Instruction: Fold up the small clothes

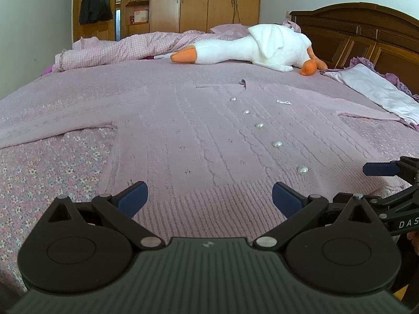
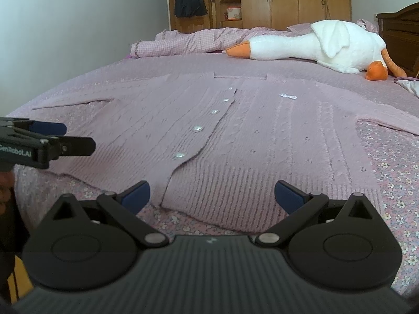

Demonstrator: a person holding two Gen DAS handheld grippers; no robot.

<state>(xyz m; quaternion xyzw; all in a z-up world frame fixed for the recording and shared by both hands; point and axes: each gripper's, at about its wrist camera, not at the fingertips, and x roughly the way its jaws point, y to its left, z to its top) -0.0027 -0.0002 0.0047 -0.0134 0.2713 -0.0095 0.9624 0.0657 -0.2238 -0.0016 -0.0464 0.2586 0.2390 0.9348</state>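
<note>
A pink knitted cardigan (image 1: 199, 136) (image 2: 262, 136) lies flat and face up on the bed, sleeves spread out to both sides, its front fastened by a row of shiny buttons (image 1: 277, 144) (image 2: 197, 128). My left gripper (image 1: 209, 198) hovers open just above the ribbed hem on the garment's left half, nothing between its blue pads. My right gripper (image 2: 212, 196) is open too, over the hem near the button placket. Each gripper shows at the edge of the other's view: the right gripper (image 1: 387, 170), the left gripper (image 2: 52, 138).
A floral pink bedspread (image 1: 52, 178) (image 2: 392, 183) covers the bed. A white plush goose (image 1: 251, 45) (image 2: 327, 44) lies at the far end beside a rumpled checked quilt (image 1: 117, 49). A pale satin pillow (image 1: 377, 89) sits far right by the dark headboard (image 1: 366, 34). Wooden wardrobes (image 2: 296, 0) stand behind.
</note>
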